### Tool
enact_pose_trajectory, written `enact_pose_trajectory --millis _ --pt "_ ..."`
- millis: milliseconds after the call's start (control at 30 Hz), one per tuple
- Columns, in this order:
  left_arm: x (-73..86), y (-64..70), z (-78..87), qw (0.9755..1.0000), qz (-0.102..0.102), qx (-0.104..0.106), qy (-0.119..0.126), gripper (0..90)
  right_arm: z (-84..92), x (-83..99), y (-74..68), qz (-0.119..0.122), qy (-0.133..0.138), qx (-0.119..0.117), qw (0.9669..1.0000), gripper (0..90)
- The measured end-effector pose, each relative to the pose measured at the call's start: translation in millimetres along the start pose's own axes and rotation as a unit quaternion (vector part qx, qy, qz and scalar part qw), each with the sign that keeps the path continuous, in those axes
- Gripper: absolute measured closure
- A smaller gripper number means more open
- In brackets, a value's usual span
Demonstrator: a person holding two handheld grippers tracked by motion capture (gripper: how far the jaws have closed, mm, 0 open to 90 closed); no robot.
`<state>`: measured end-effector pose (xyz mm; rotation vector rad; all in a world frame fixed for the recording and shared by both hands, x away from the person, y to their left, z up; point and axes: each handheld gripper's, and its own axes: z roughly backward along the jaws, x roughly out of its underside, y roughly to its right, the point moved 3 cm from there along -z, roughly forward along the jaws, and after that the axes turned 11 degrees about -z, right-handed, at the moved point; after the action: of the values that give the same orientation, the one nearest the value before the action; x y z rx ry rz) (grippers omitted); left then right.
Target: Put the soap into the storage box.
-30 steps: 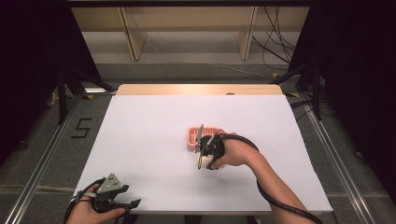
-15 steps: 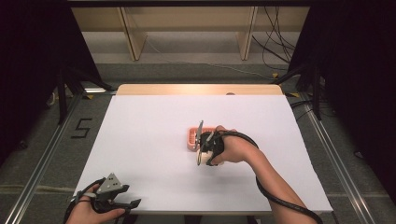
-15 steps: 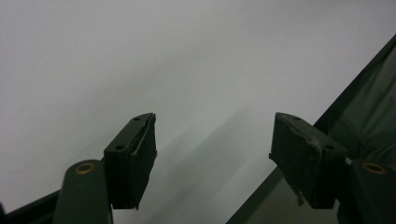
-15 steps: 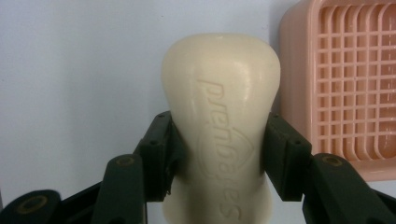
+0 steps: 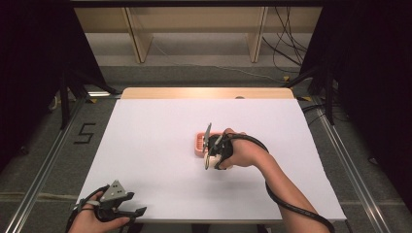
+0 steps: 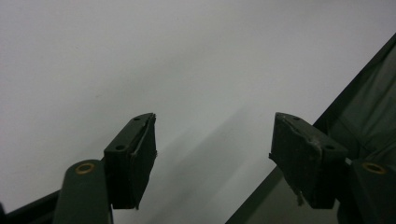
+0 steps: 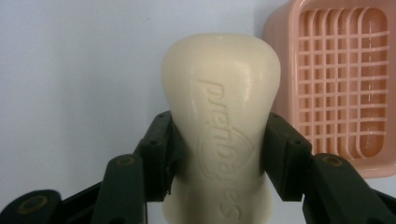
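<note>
Left gripper: near front-left table corner, jaws apart, nothing between pads. Centre: right gripper clamped on cream soap bar, pads pressing both flanks, bar above white tabletop. Right of bar: pink soap dish, just beside, grid floor bare.

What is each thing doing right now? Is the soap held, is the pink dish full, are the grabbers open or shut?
Soap bar: cream, clamped between the right gripper's jaws, outside the dish.
Soap dish: pink, empty, flat on the table beside the soap.
Right gripper: shut on the soap bar.
Left gripper: open, nothing between its jaws, at the table's near edge.
Table: white top.
</note>
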<state>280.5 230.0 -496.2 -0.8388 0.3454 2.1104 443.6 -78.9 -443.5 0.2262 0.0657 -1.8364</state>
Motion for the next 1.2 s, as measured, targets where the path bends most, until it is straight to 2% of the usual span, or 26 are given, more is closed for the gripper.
enact_pose_trajectory --millis 67,100,133,200,233,333,367,400,433,600,633,667,700,733,767,800,833,867,900,933,1000,1033,1100,1133,1167,1200 --pt "0.0 0.0 -0.2 1.0000 0.000 -0.001 0.000 30.6 -0.4 -1.6 3.8 0.022 0.008 0.001 0.9997 50.4" --pt "0.1 -0.3 -0.2 1.0000 -0.002 -0.002 -0.002 30.6 0.9 -1.9 2.1 0.009 0.004 0.001 1.0000 50.4" --pt "0.0 0.0 -0.2 1.0000 -0.001 -0.002 -0.001 30.6 1.5 -2.6 2.0 0.009 0.005 0.001 1.0000 50.4" --pt "0.2 -0.7 -0.1 1.0000 -0.004 -0.006 -0.003 30.6 0.3 -3.7 5.8 0.027 0.013 0.003 0.9995 50.4" --pt "0.3 -0.9 0.3 1.0000 -0.006 -0.005 -0.004 30.6 1.7 -3.4 2.9 0.004 0.005 0.001 1.0000 50.4" --pt "0.1 0.1 0.2 1.0000 -0.002 0.002 -0.001 30.6 1.8 -2.8 1.0 -0.014 -0.005 0.001 0.9999 50.4" --pt "0.3 -0.7 -0.3 1.0000 -0.005 -0.006 -0.003 30.6 0.6 -4.3 3.8 0.006 0.004 0.001 1.0000 50.4" --pt "0.3 -0.7 -0.2 1.0000 -0.005 -0.005 -0.003 30.6 0.5 -4.6 4.0 0.007 0.005 0.002 1.0000 50.4" --pt "0.3 -0.7 -0.2 1.0000 -0.005 -0.005 -0.003 30.6 -0.5 -4.5 6.1 0.018 0.010 0.004 0.9998 50.4" --pt "0.3 -0.5 0.3 1.0000 -0.004 -0.002 -0.003 30.6 -0.4 -4.5 6.6 0.021 0.012 0.005 0.9997 50.4" --pt "0.3 -1.1 0.9 1.0000 -0.006 -0.003 -0.004 30.6 1.1 -4.2 3.6 0.000 0.010 0.003 1.0000 50.4" --pt "0.1 -1.1 1.1 0.9999 -0.010 -0.003 -0.002 30.6 0.8 -5.1 7.3 0.022 0.016 0.009 0.9996 50.4" --pt "0.4 -0.9 0.3 1.0000 -0.006 -0.005 -0.005 30.6 0.9 -5.3 7.3 0.022 0.017 0.010 0.9996 50.4" --pt "0.3 -0.5 -0.3 0.9999 -0.005 -0.008 -0.003 30.6 2.4 -5.4 5.4 0.008 0.012 0.008 0.9999 50.4" --pt "0.2 -0.6 0.2 1.0000 -0.006 -0.003 -0.004 30.6 2.6 -5.0 7.7 0.019 0.013 0.013 0.9997 50.4" --pt "0.1 -0.5 0.3 1.0000 -0.006 -0.004 -0.004 30.6 4.1 -5.3 7.3 0.007 0.009 0.012 0.9999 50.4" --pt "0.0 -0.4 0.2 1.0000 -0.004 -0.004 -0.002 30.7 4.1 -6.7 11.1 0.027 0.018 0.013 0.9994 50.4" --pt "0.1 -0.7 -0.2 1.0000 -0.005 -0.006 -0.003 30.7 5.8 -6.4 9.1 0.005 0.016 0.013 0.9998 50.4" --pt "0.1 -0.4 -0.4 1.0000 -0.002 -0.008 -0.001 30.6 6.0 -6.9 13.2 0.026 0.020 0.017 0.9993 50.5" --pt "0.2 -0.3 0.5 1.0000 -0.004 0.001 -0.003 30.7 6.4 -6.5 12.1 0.015 0.017 0.018 0.9996 50.4" --pt "0.3 -1.0 0.2 0.9999 -0.006 -0.007 -0.005 30.6 8.8 -7.4 11.3 0.003 0.011 0.015 0.9998 50.5" --pt "0.3 -1.1 0.8 1.0000 -0.006 -0.002 -0.006 30.6 8.1 -8.8 15.1 0.026 0.019 0.018 0.9993 50.4" --pt "-0.1 -1.2 1.0 0.9999 -0.011 -0.004 -0.002 30.6 10.8 -8.6 12.9 0.004 0.014 0.019 0.9997 50.4" --pt "0.1 -1.7 0.7 0.9999 -0.011 -0.009 -0.003 30.7 10.4 -8.9 15.0 0.013 0.016 0.023 0.9995 50.5" --pt "0.0 -1.2 1.4 0.9999 -0.012 -0.002 -0.003 30.7 10.5 -8.9 15.2 0.011 0.016 0.025 0.9995 50.4" --pt "0.2 -0.3 0.8 1.0000 -0.004 -0.003 -0.001 30.7 11.3 -9.0 13.4 -0.001 0.015 0.022 0.9997 50.4"
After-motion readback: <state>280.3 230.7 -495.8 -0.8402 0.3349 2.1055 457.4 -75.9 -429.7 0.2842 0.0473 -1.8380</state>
